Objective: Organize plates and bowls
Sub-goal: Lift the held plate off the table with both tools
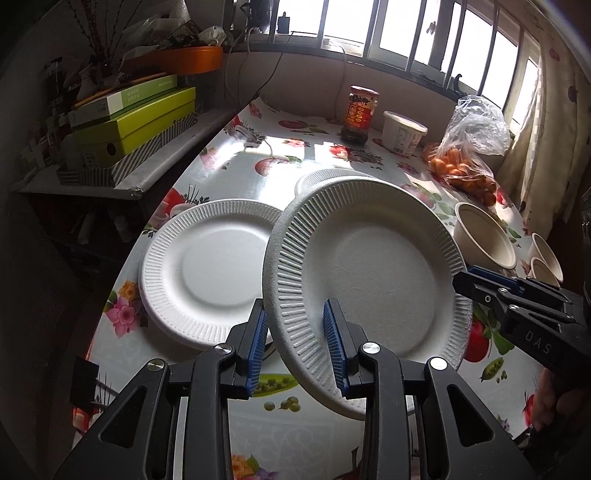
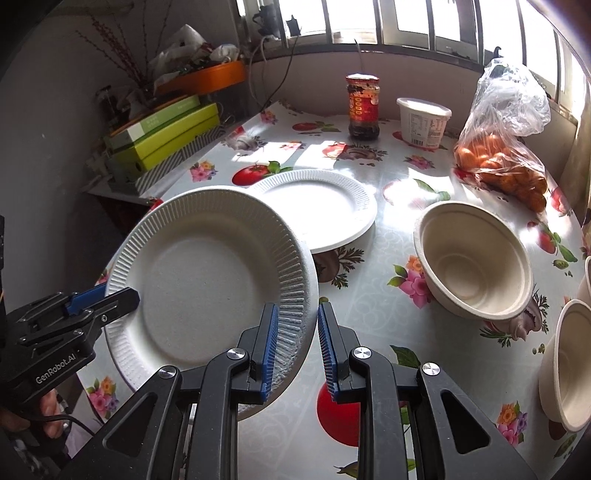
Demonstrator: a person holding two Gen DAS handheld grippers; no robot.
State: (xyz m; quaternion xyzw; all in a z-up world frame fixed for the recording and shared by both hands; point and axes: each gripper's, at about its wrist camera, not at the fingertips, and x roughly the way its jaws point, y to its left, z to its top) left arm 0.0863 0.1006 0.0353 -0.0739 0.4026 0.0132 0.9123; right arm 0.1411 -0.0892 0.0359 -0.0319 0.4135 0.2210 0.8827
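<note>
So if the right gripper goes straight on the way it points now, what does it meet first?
Probably the plate it already holds: the right gripper grips its rim. Past that, the line seems to run down to the bare tablecloth between the far plate and the bowl, though depth is unclear.

**A home dining corner by a barred window**

I'm at a table under a glossy fruit-and-flower oilcloth [image 2: 369,295]. Behind it runs the barred window [image 2: 369,22]; on its far edge stand a red-labelled glass sauce jar [image 2: 363,107] and a clear plastic bag of small oranges [image 2: 506,155].

Floral-clothed table [image 2: 373,280]: plates [image 2: 325,206], bowls [image 2: 472,258], jar [image 2: 363,107].
</note>
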